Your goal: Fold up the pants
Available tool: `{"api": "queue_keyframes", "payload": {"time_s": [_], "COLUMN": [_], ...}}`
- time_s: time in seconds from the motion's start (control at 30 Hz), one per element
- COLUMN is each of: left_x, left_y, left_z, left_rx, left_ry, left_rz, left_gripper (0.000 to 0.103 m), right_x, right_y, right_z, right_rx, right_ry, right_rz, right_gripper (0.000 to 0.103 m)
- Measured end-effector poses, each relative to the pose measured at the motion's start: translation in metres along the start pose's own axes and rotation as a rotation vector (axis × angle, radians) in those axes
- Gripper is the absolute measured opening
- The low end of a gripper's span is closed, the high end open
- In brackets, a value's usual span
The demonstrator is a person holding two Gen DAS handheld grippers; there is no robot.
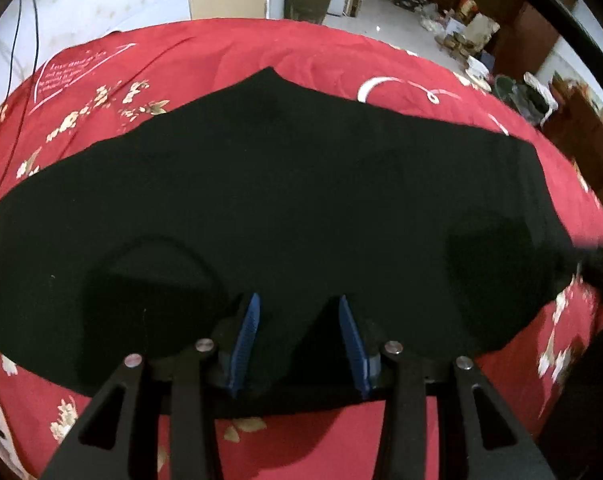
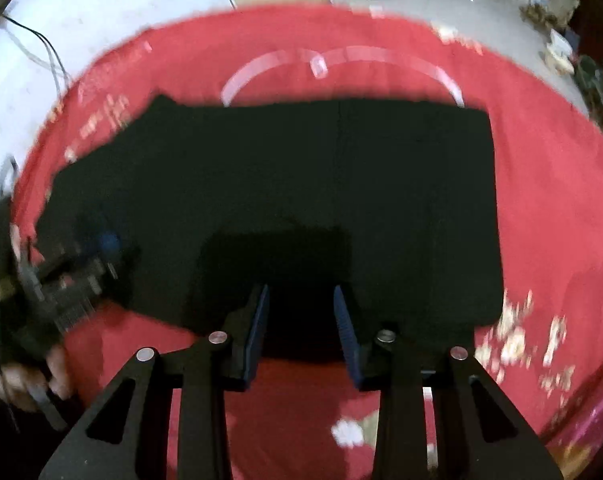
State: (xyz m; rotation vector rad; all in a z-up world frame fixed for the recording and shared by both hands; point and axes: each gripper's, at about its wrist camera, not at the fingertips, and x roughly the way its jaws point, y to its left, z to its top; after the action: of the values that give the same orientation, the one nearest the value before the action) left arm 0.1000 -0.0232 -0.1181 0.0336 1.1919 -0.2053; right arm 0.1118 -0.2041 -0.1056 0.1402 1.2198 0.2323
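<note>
- Red floral bedspread [image 1: 309, 52] filling both views, cluttered room beyond.
- Black pants [image 1: 285, 200] spread flat across it, already folded into a broad dark slab.
- Left gripper [image 1: 299, 340] above near edge of pants, jaws apart, nothing between blue pads.
- Right gripper [image 2: 301, 324] likewise over near hem, jaws parted, gripping nothing.

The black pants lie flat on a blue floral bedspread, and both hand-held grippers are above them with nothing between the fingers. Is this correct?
Not quite: the bedspread is red with a floral print, not blue, as both wrist views show. The rest holds: the black pants lie flat on it, and the left hand-held gripper and right hand-held gripper hover above them with nothing between the fingers.
</note>
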Motion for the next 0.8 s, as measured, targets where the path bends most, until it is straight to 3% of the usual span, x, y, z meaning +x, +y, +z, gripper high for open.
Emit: {"api": "queue_keyframes", "payload": {"time_s": [0.1, 0.17, 0.23, 0.37, 0.43, 0.5, 0.57, 0.67, 0.8], "left_x": [-0.002, -0.007, -0.013, -0.007, 0.0, 0.004, 0.002, 0.0, -0.002], "left_y": [0.009, 0.029, 0.052, 0.112, 0.138, 0.162, 0.179, 0.196, 0.205], "left_z": [0.006, 0.018, 0.031, 0.052, 0.056, 0.056, 0.056, 0.056, 0.056], "left_rx": [-0.043, -0.114, -0.152, -0.275, -0.319, -0.357, -0.383, -0.449, -0.448], "left_ry": [0.014, -0.018, -0.08, -0.127, -0.136, -0.145, -0.168, -0.195, -0.217], "left_rz": [-0.035, -0.056, 0.012, 0.114, 0.176, 0.203, 0.228, 0.226, 0.294], "left_gripper": [0.044, 0.044, 0.044, 0.044, 0.044, 0.044, 0.044, 0.044, 0.044], "right_x": [0.014, 0.025, 0.035, 0.062, 0.079, 0.079, 0.074, 0.064, 0.077], "right_y": [0.018, 0.034, 0.048, 0.077, 0.08, 0.066, 0.058, 0.066, 0.118], "right_z": [0.022, 0.038, 0.055, 0.074, 0.077, 0.082, 0.089, 0.1, 0.112], "right_rx": [-0.078, -0.113, -0.149, -0.214, -0.25, -0.202, -0.153, -0.118, -0.252], "right_ry": [-0.036, -0.068, -0.095, -0.078, -0.06, -0.097, -0.115, -0.135, -0.096], "right_rz": [0.042, 0.07, 0.09, 0.107, 0.036, 0.003, -0.087, 0.001, 0.114], "right_gripper": [0.035, 0.035, 0.035, 0.035, 0.035, 0.027, 0.027, 0.027, 0.027]}}
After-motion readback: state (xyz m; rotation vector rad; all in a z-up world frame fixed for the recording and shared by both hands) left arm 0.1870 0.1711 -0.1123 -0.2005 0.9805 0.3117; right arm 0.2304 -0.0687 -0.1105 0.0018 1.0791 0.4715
